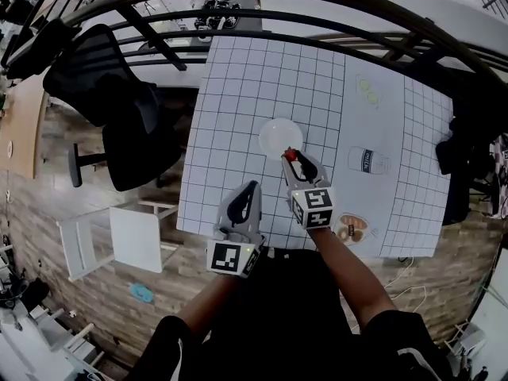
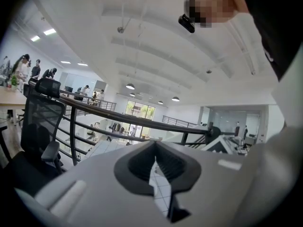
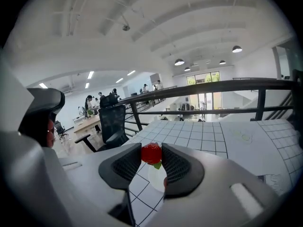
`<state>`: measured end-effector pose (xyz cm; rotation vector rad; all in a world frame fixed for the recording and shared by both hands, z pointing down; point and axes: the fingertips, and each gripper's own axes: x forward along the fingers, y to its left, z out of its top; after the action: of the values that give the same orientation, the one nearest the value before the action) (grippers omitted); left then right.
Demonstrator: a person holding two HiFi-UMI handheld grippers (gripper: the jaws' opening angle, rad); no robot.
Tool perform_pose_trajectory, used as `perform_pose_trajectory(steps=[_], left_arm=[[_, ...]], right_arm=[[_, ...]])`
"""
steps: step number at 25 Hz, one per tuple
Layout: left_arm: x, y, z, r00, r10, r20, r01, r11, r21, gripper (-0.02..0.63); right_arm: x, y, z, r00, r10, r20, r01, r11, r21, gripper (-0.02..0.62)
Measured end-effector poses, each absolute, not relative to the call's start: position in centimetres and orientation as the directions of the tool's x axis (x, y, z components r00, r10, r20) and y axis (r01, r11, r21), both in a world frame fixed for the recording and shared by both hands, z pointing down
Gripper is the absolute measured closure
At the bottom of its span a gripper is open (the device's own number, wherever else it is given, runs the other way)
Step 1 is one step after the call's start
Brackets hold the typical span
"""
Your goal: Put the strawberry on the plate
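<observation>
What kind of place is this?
Probably an open-plan office, perhaps on an upper level: a black office chair stands beside the gridded table, a dark railing runs past it, and people gather around desks beyond.

No words or numbers can be read anywhere. The only signs are black and white square patterns on two grey cubes, one [image 1: 235, 258] on the left claw [image 1: 254, 186] and one [image 1: 315, 205] on the right claw [image 1: 291, 156], and they are shapes, not letters. The long white paper sheet [image 1: 373, 125] on the white squared table [image 1: 254, 94] has a small green drawing [image 1: 367, 94] and a small picture with a dark label [image 1: 368, 161], but any print there is too tiny to read.
</observation>
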<state>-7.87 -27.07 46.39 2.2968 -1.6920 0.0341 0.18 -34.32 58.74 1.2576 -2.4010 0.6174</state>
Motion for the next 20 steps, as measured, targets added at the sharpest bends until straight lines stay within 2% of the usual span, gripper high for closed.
perform_pose_trajectory(steps=[9,14,20], left_arm=[[-9.0,-29.0,46.9,0.230,-0.947,0.223,-0.963,-0.189,0.191,0.598],[-8.4,-29.1,47.0,0.258,-0.935,0.241,-0.963,-0.229,0.142,0.598],[-9.3,-29.1,48.0,0.224,-0.938,0.264,-0.965,-0.177,0.191,0.598]], right_arm=[[-0.8,-37.1,66.1,-0.521,-0.602,0.605,-0.823,0.543,-0.168,0.462],[-2.0,-38.5,69.3,-0.523,-0.556,0.646,-0.811,0.558,-0.177,0.462],[-2.5,-40.0,72.5,-0.492,-0.516,0.702,-0.800,0.586,-0.130,0.462]])
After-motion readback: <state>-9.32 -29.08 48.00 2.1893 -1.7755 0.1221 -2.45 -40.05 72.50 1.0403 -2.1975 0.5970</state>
